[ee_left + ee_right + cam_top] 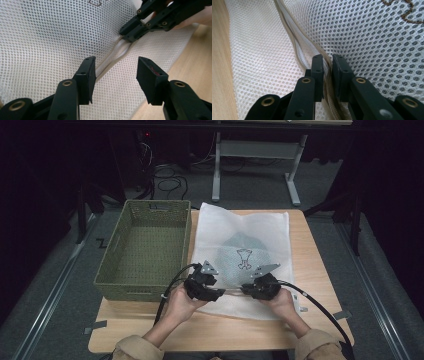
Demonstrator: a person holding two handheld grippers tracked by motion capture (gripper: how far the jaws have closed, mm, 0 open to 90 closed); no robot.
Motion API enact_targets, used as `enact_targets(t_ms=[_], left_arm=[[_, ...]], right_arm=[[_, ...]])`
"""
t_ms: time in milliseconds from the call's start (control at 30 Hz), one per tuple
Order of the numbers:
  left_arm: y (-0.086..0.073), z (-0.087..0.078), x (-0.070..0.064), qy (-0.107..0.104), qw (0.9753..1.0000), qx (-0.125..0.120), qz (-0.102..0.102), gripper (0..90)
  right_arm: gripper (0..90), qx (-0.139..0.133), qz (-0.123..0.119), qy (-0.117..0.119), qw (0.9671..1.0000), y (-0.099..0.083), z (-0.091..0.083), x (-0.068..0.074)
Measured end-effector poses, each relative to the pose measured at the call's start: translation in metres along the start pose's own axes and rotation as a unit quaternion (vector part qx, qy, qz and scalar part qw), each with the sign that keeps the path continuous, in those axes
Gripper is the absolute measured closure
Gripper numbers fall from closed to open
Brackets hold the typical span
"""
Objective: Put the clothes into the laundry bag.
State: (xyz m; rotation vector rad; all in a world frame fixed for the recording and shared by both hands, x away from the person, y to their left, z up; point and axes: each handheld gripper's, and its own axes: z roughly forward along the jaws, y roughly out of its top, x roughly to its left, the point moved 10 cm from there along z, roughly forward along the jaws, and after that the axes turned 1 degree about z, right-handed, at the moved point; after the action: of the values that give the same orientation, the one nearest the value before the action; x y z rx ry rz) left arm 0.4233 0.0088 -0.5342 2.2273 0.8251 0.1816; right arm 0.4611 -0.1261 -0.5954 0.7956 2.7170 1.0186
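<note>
Wooden table, dark room | white mesh bag centre, green basket left | left gripper jaws wide over zipper | right gripper pinching zipper near edge.

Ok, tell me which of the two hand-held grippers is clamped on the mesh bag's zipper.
The right hand-held gripper: its jaws are pinched on the zipper of the mesh bag. The left hand-held gripper stands open astride the zipper.

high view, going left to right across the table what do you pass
green basket → left gripper → right gripper → bare wooden table; both grippers rest on the white mesh bag, which lies just right of the basket.
</note>
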Motion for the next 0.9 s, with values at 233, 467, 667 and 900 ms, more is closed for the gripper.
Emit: enact_targets(t_ms=[233, 467, 667, 900], left_arm=[[-0.006, -0.012, -0.002, -0.008, 0.9998, -0.014, -0.009, 48.8], [-0.027, -0.011, -0.006, -0.016, 0.9994, -0.023, -0.021, 46.8], [-0.037, -0.007, -0.003, -0.022, 0.9987, -0.025, -0.039, 46.6], [-0.040, -0.004, -0.003, -0.024, 0.9985, -0.025, -0.043, 46.7]], right_arm=[[75.2, 0.004, 0.008, 0.005, 0.9999, -0.003, 0.003, 0.001], [69.8, 0.003, -0.001, -0.005, 1.0000, -0.004, 0.006, 0.004], [67.7, -0.002, -0.005, -0.007, 1.0000, -0.001, 0.000, 0.007], [70.5, -0.014, -0.012, -0.011, 0.9998, 0.003, -0.010, 0.014]])
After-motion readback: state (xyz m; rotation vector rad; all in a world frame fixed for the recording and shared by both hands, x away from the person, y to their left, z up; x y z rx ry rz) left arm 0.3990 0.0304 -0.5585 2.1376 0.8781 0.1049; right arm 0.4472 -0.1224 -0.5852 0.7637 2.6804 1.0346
